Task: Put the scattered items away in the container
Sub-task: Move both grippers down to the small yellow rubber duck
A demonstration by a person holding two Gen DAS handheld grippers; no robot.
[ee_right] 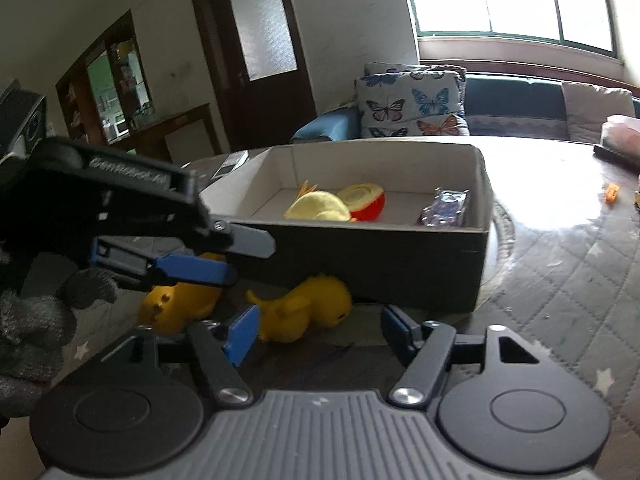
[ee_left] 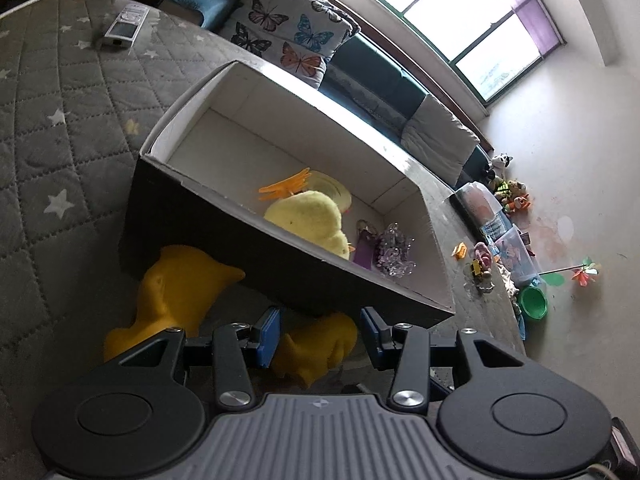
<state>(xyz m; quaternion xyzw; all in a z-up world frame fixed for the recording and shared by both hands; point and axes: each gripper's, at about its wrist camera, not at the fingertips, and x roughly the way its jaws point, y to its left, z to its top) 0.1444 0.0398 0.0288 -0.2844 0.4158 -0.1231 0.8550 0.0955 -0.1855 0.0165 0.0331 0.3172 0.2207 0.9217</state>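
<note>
Sitting on the grey quilted table cover (ee_right: 560,288), the black box (ee_right: 380,264) with its white inside already has a few bits in it: a pale yellow plush chick (ee_left: 312,220), a half apple toy (ee_right: 366,200) with a red skin, an orange clip-looking thing (ee_left: 286,188) behind the chick, and some shiny purple crinkly stuff (ee_left: 394,252) at the far end.

2 yellow rubber ducks are not in the box yet. Both lie on the cover right against its dark front wall. The smaller duck (ee_right: 308,308) is on its side just ahead of the right gripper (ee_right: 316,336), whose blue-padded jaws are spread wide with nothing between them. In the left wrist view that same duck sits between the blue pads of the left gripper (ee_left: 320,332), also spread wide; can't tell if either pad actually touches it. The bigger duck (ee_left: 176,292) lies to the left, partly tucked under the box's near corner from that angle.

From the right wrist camera the left gripper comes in from the left side, tips down by the ducks, with a grey gloved hand (ee_right: 28,320) on it.

Further out: a silver remote (ee_left: 124,26) on the cover beyond the box, butterfly-print cushions (ee_right: 412,106) on a dark sofa under the window (ee_right: 512,0), a dark wooden door (ee_right: 256,44), and a little orange toy (ee_right: 612,192) off to the right on the table.
</note>
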